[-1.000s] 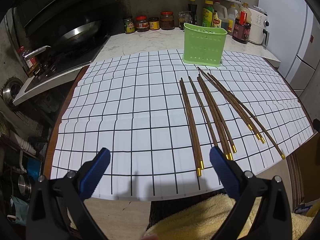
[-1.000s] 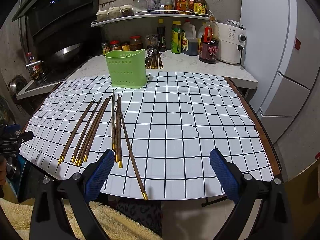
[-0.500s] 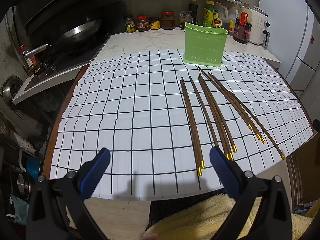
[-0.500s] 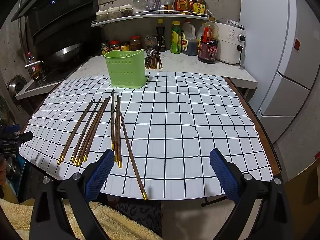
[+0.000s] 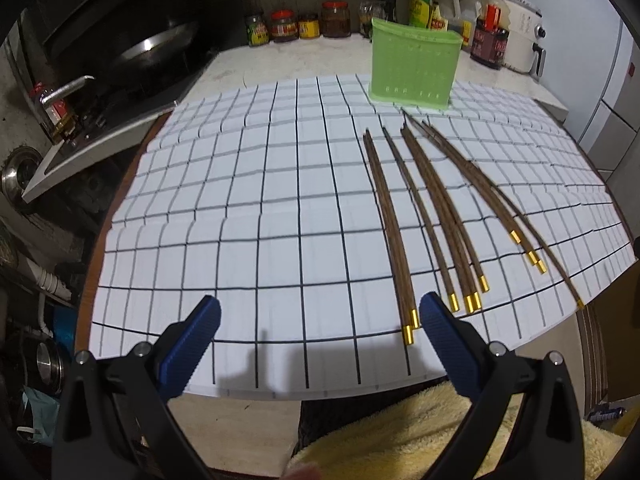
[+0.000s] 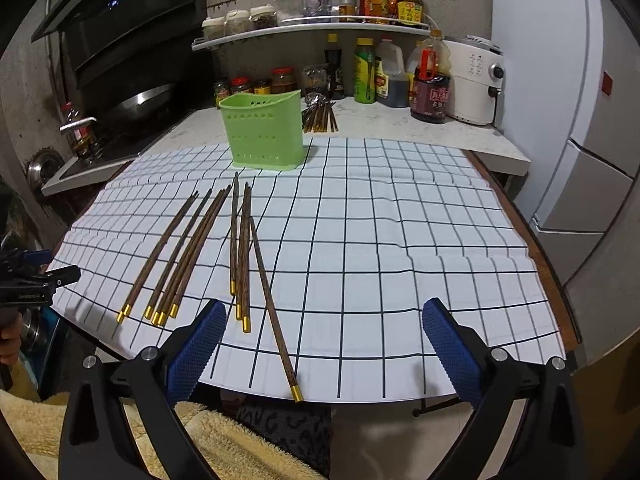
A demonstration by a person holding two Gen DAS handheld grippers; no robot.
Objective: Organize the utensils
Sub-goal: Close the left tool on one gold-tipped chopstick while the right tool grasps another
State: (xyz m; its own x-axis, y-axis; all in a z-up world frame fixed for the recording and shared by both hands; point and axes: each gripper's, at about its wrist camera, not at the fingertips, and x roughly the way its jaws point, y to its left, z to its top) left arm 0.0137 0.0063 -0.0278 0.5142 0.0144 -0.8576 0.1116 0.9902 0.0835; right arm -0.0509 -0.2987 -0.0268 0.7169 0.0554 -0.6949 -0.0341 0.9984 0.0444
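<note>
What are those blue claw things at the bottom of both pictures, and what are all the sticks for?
Those are grippers, like big tweezers. A person holds one in each hand, and each carries a camera looking out between its two blue fingers. One picture comes from the left gripper, the other from the right gripper. Both are open and hold nothing. On the checked cloth lie brown chopsticks with gold ends. Behind them stands a green holder, probably where the chopsticks will go.
</note>
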